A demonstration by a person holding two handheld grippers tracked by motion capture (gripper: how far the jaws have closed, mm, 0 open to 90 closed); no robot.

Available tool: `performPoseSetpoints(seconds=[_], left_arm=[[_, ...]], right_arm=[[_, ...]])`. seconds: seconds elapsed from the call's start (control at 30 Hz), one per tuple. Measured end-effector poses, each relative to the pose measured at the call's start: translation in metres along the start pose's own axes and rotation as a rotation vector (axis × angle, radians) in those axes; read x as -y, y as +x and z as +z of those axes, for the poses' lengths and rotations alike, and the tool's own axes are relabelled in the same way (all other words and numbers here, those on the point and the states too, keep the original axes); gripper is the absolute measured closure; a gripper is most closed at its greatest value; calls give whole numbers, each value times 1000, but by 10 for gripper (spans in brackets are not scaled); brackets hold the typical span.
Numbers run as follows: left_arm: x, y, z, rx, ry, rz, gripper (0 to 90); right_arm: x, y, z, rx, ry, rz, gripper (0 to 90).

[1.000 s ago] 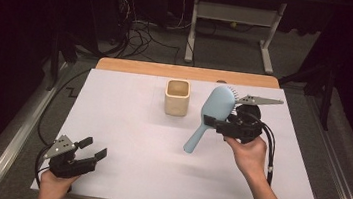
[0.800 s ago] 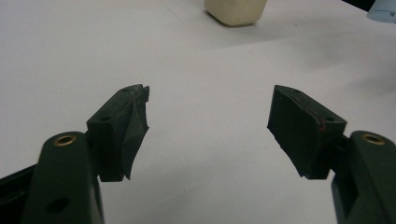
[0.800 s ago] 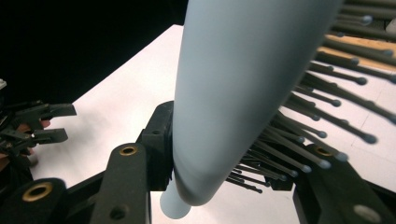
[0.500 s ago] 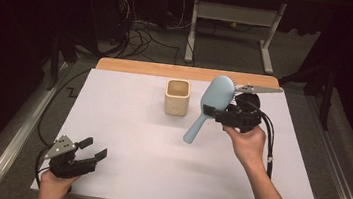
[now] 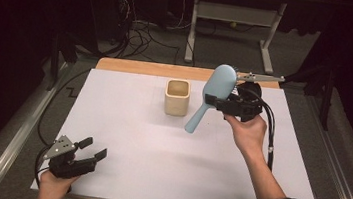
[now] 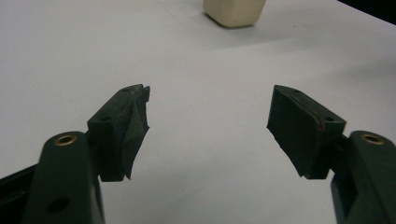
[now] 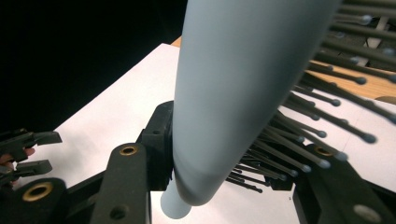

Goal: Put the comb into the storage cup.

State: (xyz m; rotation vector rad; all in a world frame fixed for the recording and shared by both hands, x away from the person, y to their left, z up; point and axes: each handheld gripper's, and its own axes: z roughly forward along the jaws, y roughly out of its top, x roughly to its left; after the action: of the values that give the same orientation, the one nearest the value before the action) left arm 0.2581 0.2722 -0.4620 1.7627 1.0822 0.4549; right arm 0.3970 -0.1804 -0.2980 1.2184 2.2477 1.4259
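Right tongs [image 5: 214, 103] clamped on a pale blue hairbrush [image 5: 211, 94], lifted clear of the surface [image 5: 124, 139]. Grip is at the base of the brush head, where it narrows to the handle. In the right gripper view the jaws press the brush [image 7: 243, 93] from both sides: one on the smooth back, the other into the bristle side. Dark bristles with ball tips fan out to the right there.

From the high view the brush is tilted: head up and away from the person, handle slanting down toward the near left. Handle tip hangs in the air just right of the cup [image 5: 177, 97], not touching it. Right hand [image 5: 245, 132] holds the gripper body from below; black cable loops down along the forearm.

Left tongs [image 5: 92, 149] spread wide, nothing between them. Left gripper view confirms: both black pads apart, bare white surface [image 6: 205, 121] in the gap. They sit low at the near left corner, held by the left hand [image 5: 54, 186], pointing toward the centre. Well apart from the brush and right gripper.

Cup is a cream, square-ish container, upright, open top, standing on the white sheet toward the far middle. Its base shows at the top edge of the left gripper view [image 6: 233, 11].

Surface is white-covered with a wooden strip [image 5: 153, 68] bare along the far edge. Beyond it: grey floor, tangled cables [image 5: 142, 30], a white metal frame [image 5: 234, 20].
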Motion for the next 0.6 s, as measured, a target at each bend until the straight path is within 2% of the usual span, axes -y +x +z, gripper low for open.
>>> performPoseSetpoints(seconds=[0.2,0.6], left_arm=[[0,1,-1,-1,-2,-1,298],[0,1,0,-1,7,-3,299]], right_arm=[[-7,-4,8,23,26,5,545],[-20,-6,20,54,21,-4,544]])
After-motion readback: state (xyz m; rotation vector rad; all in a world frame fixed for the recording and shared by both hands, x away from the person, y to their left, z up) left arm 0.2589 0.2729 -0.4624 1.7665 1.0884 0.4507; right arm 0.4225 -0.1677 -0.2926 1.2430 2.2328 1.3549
